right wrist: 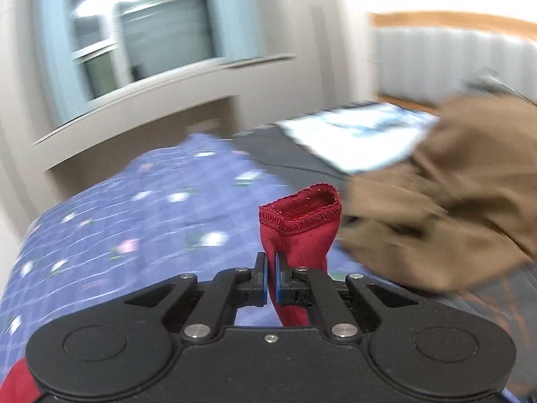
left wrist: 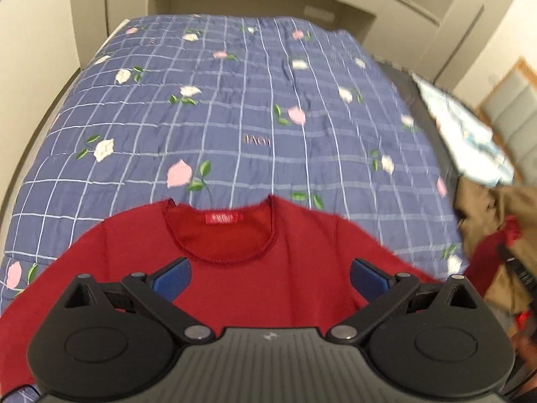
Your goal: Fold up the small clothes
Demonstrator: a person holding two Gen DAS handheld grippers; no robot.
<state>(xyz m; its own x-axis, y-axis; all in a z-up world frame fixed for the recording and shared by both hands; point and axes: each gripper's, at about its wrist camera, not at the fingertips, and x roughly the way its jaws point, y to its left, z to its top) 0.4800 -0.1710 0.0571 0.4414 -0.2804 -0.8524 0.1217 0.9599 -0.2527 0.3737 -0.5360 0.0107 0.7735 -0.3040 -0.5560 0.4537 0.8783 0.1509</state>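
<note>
A small red sweater (left wrist: pixel 235 268) lies flat on a blue flowered quilt (left wrist: pixel 235 100), neck hole and red label facing away from me. My left gripper (left wrist: pixel 270 277) is open and empty, hovering over the sweater's chest just below the neckline. My right gripper (right wrist: pixel 271 278) is shut on the red sleeve (right wrist: pixel 302 228), whose stitched cuff stands up above the fingers. In the left wrist view that sleeve (left wrist: pixel 493 252) stretches off to the right.
A crumpled tan garment (right wrist: pixel 453 184) lies at the right edge of the bed, close to the held cuff; it also shows in the left wrist view (left wrist: pixel 496 228). A pale blue printed cloth (right wrist: pixel 355 134) lies behind it. Walls and a cupboard surround the bed.
</note>
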